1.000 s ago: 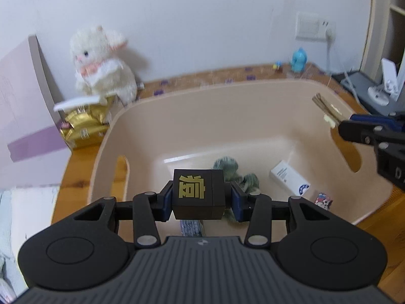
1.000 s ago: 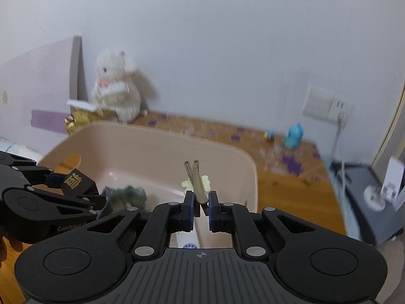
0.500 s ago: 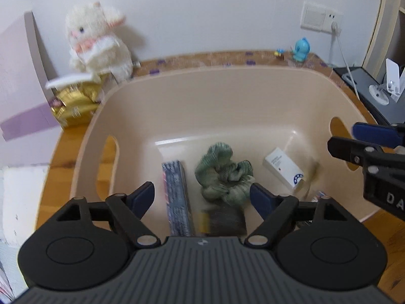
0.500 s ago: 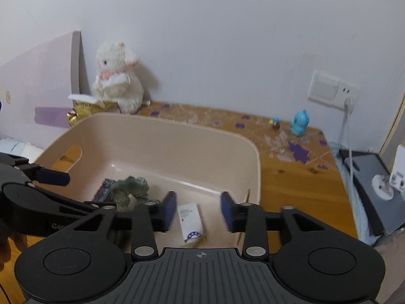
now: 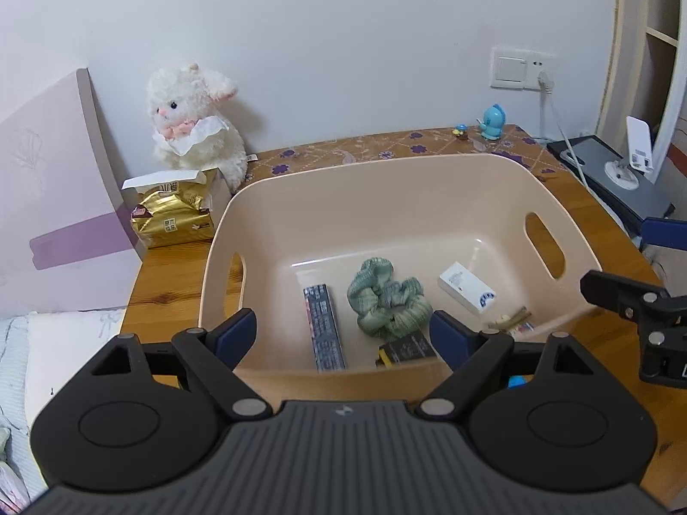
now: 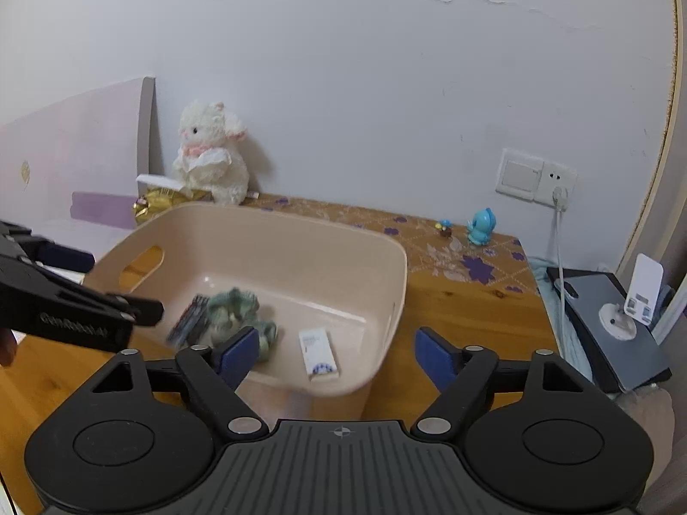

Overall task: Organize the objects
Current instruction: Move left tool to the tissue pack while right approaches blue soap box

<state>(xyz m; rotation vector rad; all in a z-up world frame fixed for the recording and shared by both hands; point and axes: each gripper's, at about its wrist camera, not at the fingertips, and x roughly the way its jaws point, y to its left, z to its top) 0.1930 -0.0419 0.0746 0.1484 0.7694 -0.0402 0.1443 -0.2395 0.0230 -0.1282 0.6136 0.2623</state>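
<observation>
A beige plastic bin [image 5: 386,184] [image 6: 300,236] sits on the wooden table. Inside lie a black cube with a gold character [image 5: 405,349], a green scrunchie [image 5: 384,298] [image 6: 234,307], a dark flat packet [image 5: 324,328] [image 6: 189,319], a white box [image 5: 466,287] [image 6: 317,354] and a wooden clothespin [image 5: 511,319]. My left gripper [image 5: 343,337] is open and empty above the bin's near rim. My right gripper [image 6: 337,354] is open and empty above the bin's near right corner.
A white plush rabbit [image 5: 193,124] [image 6: 210,154] sits at the back left beside a gold tissue pack [image 5: 174,214]. A blue figurine [image 5: 493,120] [image 6: 481,225] stands by the wall socket [image 6: 534,178]. A grey device [image 6: 614,322] lies to the right.
My left gripper opened and dropped the black cube into the bin. My right gripper opened and dropped the clothespin into the bin. Both grippers then pulled back from the bin.
</observation>
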